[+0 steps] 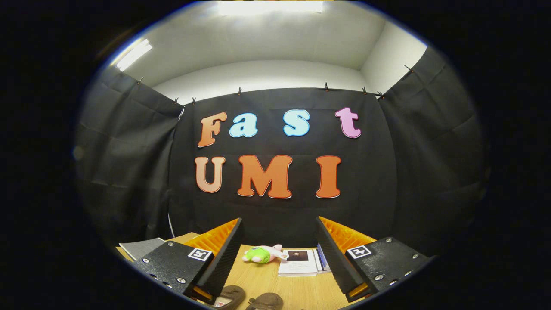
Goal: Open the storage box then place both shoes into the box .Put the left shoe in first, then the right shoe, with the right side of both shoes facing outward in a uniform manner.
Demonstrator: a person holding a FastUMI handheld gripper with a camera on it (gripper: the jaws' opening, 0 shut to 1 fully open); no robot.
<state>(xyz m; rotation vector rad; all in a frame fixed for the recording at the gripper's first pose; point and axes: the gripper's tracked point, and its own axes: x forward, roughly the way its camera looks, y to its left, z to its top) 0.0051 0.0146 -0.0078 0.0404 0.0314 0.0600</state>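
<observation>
My gripper (277,241) is held level above a wooden table (275,284), open wide, with nothing between its two orange-backed black fingers (226,254). Two brown shoes lie side by side on the table just under and between the fingers: the left-hand shoe (230,297) and the right-hand shoe (264,301). Only their upper parts show, so which is the left or right shoe I cannot tell.
A green and pink plush toy (260,254) lies on the table beyond the fingers. Next to it is a white booklet (298,262) with more papers behind the right finger. A grey flat object (140,247) sits at the table's far left. Black cloth walls close the booth.
</observation>
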